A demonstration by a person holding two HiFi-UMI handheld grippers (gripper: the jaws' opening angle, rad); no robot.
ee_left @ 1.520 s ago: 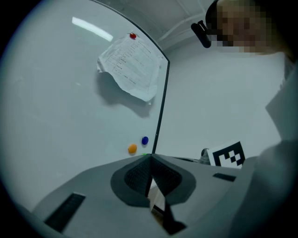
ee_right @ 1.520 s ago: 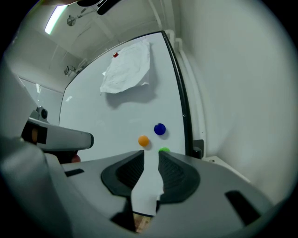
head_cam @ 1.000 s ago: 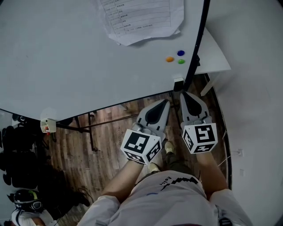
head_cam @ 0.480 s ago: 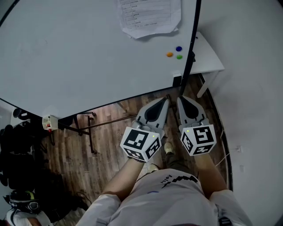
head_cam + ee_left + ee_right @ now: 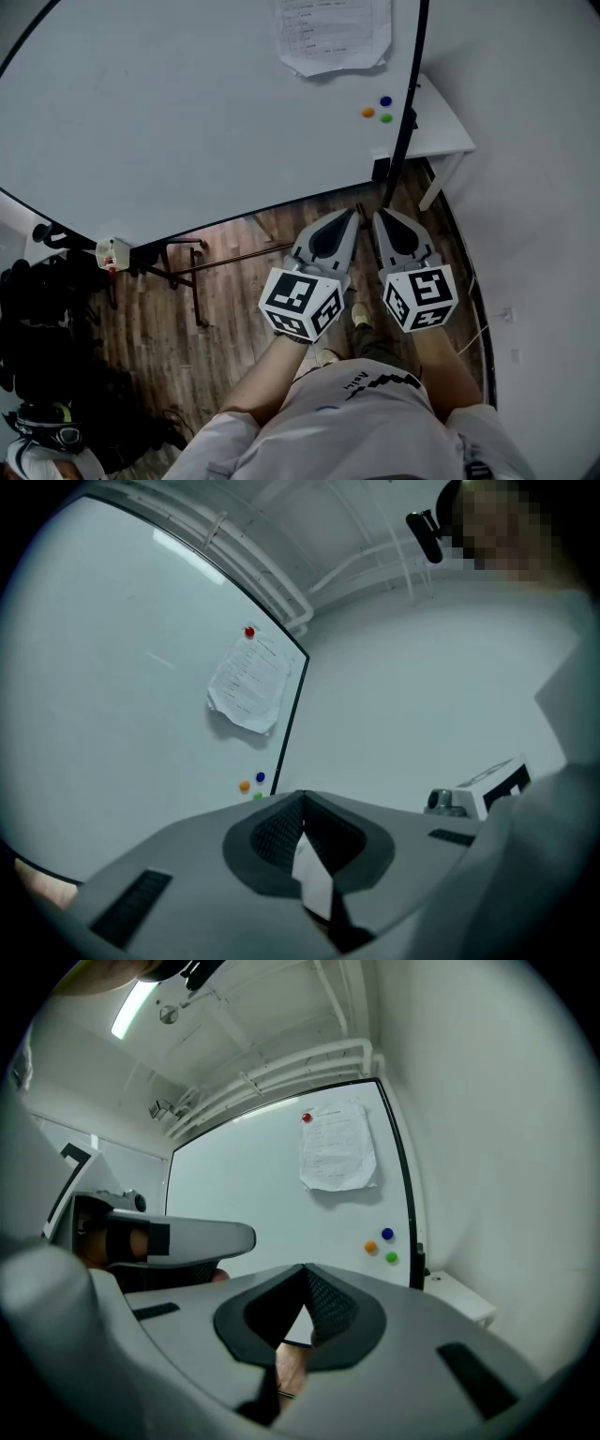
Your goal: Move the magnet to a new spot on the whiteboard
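The whiteboard [image 5: 187,112] stands ahead of me. Near its lower right corner sit an orange magnet [image 5: 367,112], a blue magnet [image 5: 385,101] and a green magnet [image 5: 386,118]. A red magnet [image 5: 307,1117] pins a printed sheet [image 5: 333,33] higher up. My left gripper [image 5: 353,214] and right gripper [image 5: 377,214] hang side by side below the board's bottom edge, well short of the magnets. Both are shut with nothing between the jaws. In the right gripper view the three magnets, orange [image 5: 370,1246] among them, lie beyond the shut tips [image 5: 305,1269].
The board's black right frame post [image 5: 409,103] runs down beside the magnets. A white table [image 5: 441,131] stands against the wall to the right. Wooden floor [image 5: 234,281] and the board's stand [image 5: 178,262] lie below. Dark bags [image 5: 37,328] are piled at the left.
The view has shifted slightly, so the magnets and sheet sit a little higher and further right. Both grippers stay low and shut in about the same place.
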